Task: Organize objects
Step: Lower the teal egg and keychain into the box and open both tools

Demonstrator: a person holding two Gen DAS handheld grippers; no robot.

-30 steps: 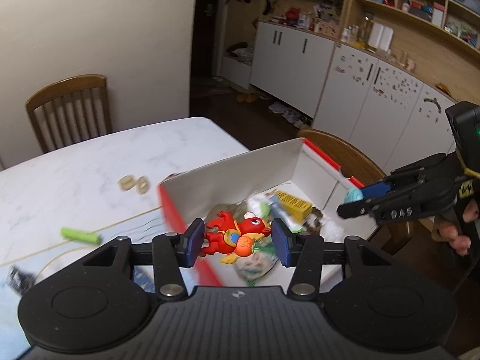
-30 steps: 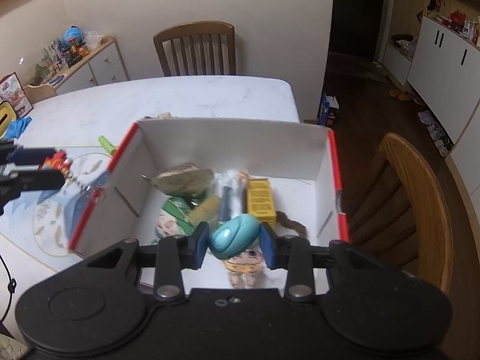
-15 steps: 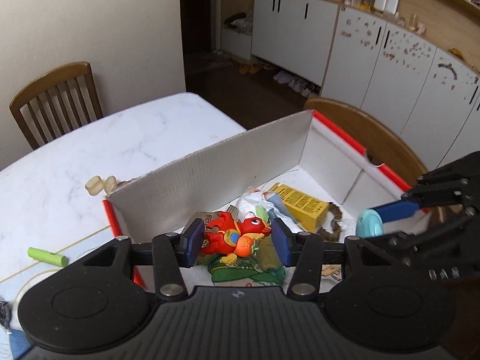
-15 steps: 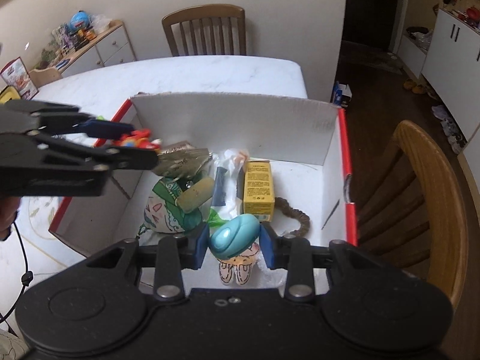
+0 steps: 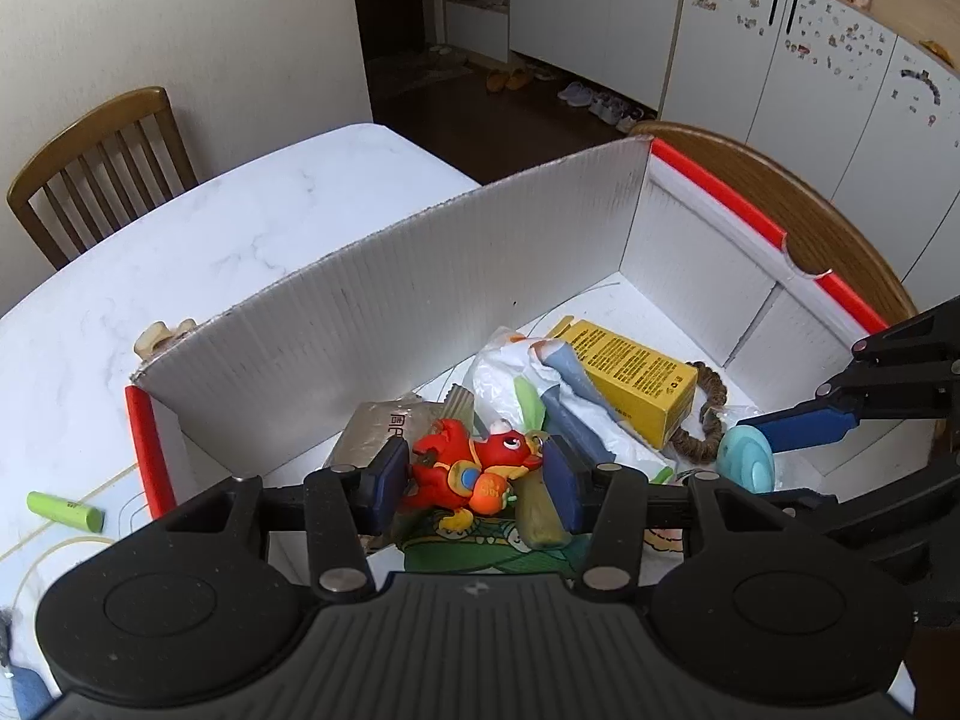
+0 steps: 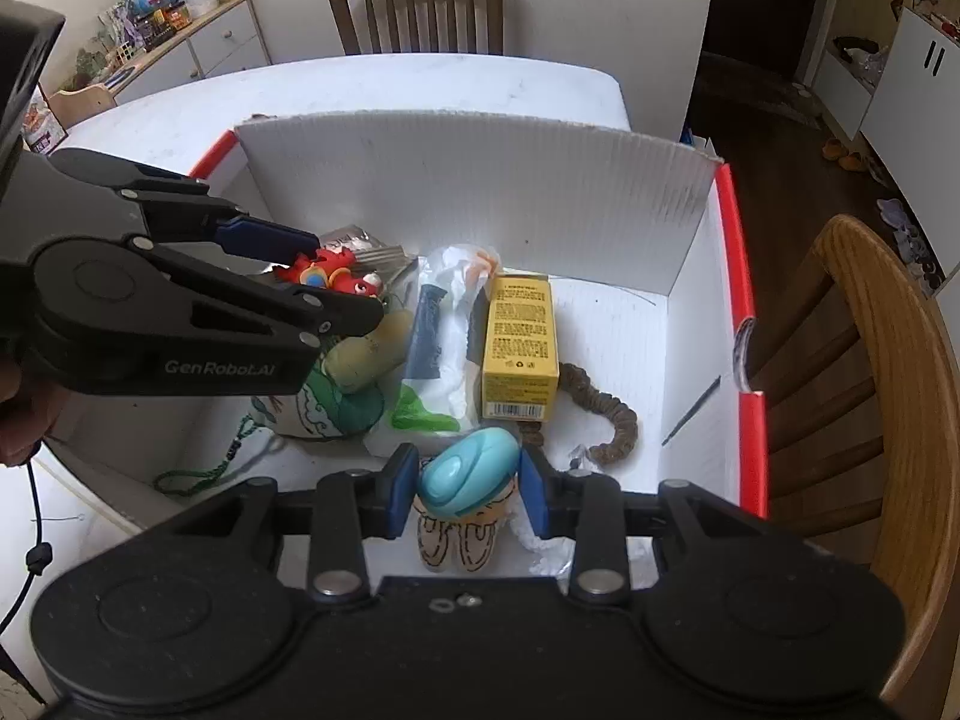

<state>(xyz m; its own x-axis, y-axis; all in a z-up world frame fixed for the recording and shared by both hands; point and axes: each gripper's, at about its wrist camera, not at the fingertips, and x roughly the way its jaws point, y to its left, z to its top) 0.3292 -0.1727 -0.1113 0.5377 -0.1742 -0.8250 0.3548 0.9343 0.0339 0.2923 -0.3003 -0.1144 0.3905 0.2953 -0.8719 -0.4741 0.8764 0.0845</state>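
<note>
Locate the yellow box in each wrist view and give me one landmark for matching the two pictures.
Left wrist view: the yellow box lies right of centre inside the white bin, slanting down to the right, beside the brown hair tie.
Right wrist view: the yellow box lies at centre, lengthwise toward the camera, above the teal toy.
Shared landmark: the brown hair tie, touching the box's near end in both views.

The left wrist camera is looking down along its fingers into the white box [image 5: 420, 312] from close above its near left corner. The right wrist camera is peering in from the opposite near side (equally close), both sharing the yellow carton [image 5: 630, 369] [image 6: 521, 348].
</note>
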